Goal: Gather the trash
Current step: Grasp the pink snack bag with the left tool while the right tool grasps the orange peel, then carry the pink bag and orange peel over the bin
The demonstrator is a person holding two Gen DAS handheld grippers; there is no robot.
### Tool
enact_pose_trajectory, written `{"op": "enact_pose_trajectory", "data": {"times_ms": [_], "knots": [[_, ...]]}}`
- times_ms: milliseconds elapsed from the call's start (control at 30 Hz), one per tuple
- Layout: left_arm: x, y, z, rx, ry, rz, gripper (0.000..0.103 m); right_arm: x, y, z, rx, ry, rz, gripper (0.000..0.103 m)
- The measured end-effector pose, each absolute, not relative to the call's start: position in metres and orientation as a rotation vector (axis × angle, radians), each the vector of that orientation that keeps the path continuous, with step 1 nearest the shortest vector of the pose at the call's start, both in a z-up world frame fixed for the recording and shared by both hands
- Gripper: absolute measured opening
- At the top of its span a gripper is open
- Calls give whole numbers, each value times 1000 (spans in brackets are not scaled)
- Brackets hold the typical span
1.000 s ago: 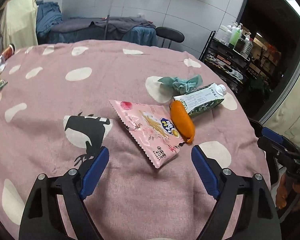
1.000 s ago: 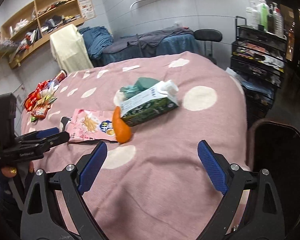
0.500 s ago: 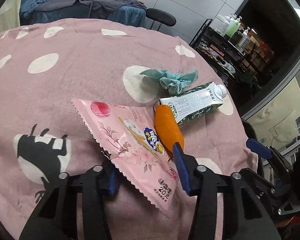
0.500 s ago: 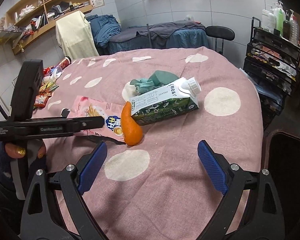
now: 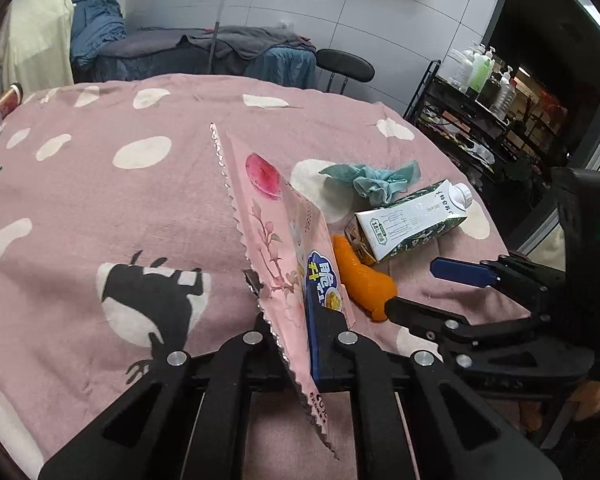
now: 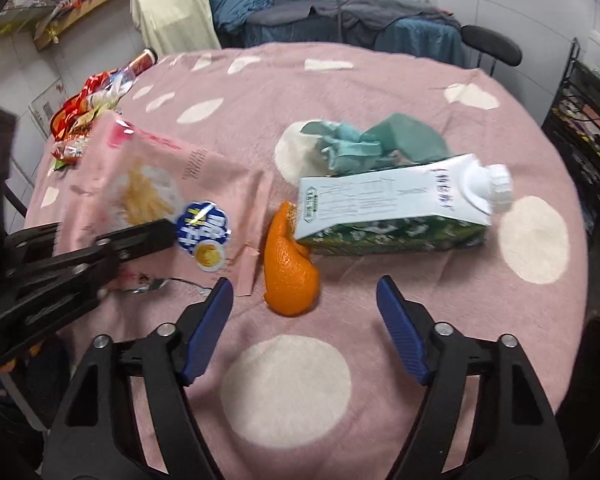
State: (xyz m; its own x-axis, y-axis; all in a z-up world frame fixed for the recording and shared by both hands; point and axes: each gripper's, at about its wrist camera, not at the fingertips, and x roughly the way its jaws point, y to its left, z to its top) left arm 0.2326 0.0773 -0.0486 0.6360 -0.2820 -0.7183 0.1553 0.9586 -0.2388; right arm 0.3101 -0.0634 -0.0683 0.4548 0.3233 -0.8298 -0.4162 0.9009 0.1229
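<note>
wrapper, pink snack wrapper [image 5: 284,240], pinched edge-on in the left gripper [image 5: 300,344], jaws pressed together on its lower half, serrated edge standing up and away from the fingers; lifted off the pink spotted cloth [image 5: 100,184] at the far end, near corner hanging below the jaws; just right of the left gripper's tip, orange peel [image 5: 360,280] lying on the cloth; beyond the peel and to the right, milk carton [image 5: 412,220] on its side, white cap pointing right; behind the carton, crumpled teal tissue [image 5: 376,180]; further right, right gripper [image 5: 428,292] reaching in, one blue pad showing above the peel's level.

from the right wrist: right gripper [image 6: 304,316] spread but closing, blue pads [image 6: 208,328] on either side of open cloth, nothing pressed between them; orange peel [image 6: 290,268] just ahead, between the fingertips' lines, untouched; milk carton [image 6: 396,212] beyond it, touching the peel's top; teal tissue [image 6: 364,144] behind the carton; ahead-left, pink snack wrapper [image 6: 160,188] clamped by the left gripper [image 6: 112,248]; far left, pile of snack packets [image 6: 88,108] at the cloth's edge.
</note>
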Motion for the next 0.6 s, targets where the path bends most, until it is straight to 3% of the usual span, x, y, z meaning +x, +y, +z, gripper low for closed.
{"op": "enact_pose_trajectory", "data": {"times_ms": [133, 233, 300, 600], "knots": [[219, 86, -40, -168, 798, -201, 7, 331, -50, -84, -111, 1100, 490, 64], [211, 90, -35, -171, 773, -176, 7, 340, -39, -95, -134, 1151, 506, 53], [207, 91, -34, -181, 768, -172, 7, 344, -37, -98, -123, 1165, 508, 33], [191, 93, -26, -207, 711, -165, 7, 323, -46, -83, -77, 1052, 555, 25]]}}
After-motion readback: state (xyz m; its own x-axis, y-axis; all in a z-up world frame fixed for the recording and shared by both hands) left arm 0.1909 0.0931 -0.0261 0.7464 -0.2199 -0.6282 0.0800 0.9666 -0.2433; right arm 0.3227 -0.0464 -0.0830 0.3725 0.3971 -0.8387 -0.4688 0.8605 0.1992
